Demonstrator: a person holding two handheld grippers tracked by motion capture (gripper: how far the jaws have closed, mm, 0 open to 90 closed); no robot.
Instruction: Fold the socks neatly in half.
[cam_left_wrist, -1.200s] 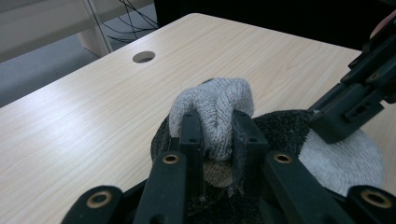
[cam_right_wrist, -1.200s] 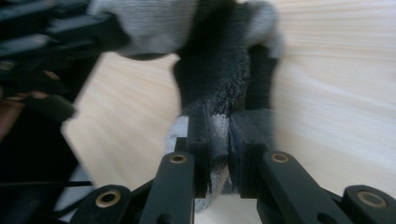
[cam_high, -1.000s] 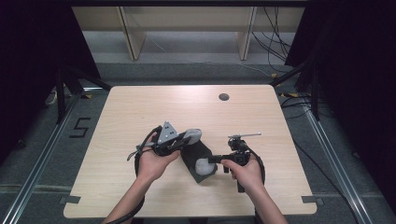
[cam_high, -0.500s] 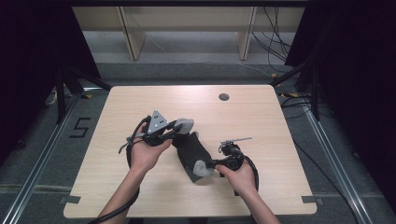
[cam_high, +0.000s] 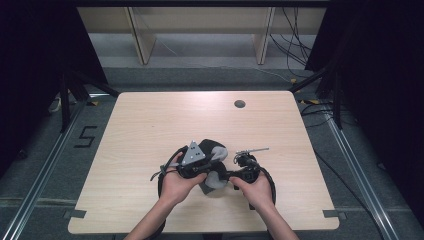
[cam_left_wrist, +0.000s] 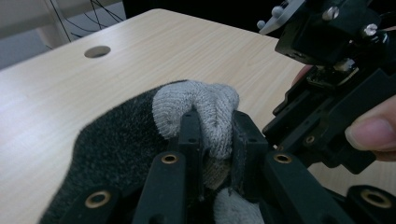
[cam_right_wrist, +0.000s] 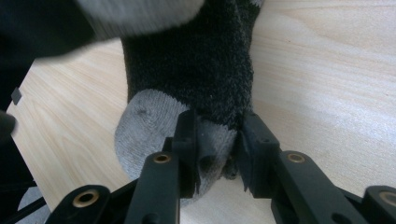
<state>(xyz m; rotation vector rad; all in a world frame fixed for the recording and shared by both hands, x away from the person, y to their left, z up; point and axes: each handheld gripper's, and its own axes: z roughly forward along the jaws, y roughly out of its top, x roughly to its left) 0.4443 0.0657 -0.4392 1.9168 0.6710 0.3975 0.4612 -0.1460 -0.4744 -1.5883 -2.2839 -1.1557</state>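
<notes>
a dark grey sock (cam_high: 212, 167) with light grey ends lies near the front middle of the light wooden counter (cam_high: 150, 125), bunched between the person's two hands. in the high view the left claw (cam_high: 207, 162), with its grey three-cornered plate on top, comes in from the left and sits over the sock, while the right claw (cam_high: 227, 176) reaches in from the right at the sock's near end. in the left gripper view the left claw (cam_left_wrist: 214, 135) is clamped on a light grey end of the sock (cam_left_wrist: 196, 109), the fabric puckered up between the two black jaws and the dark body of the sock spreading away to the left on the counter (cam_left_wrist: 70, 93); the other gripper and a fingertip show just beside it at the right. in the right gripper view the right claw (cam_right_wrist: 217, 140) has its jaws on either side of the other light grey end of the sock (cam_right_wrist: 154, 126); its jaws have just been easing apart, though the grey fabric is between them and looks pinched against the left jaw. a round hole (cam_high: 239, 104) sits in the counter well beyond the sock.
</notes>
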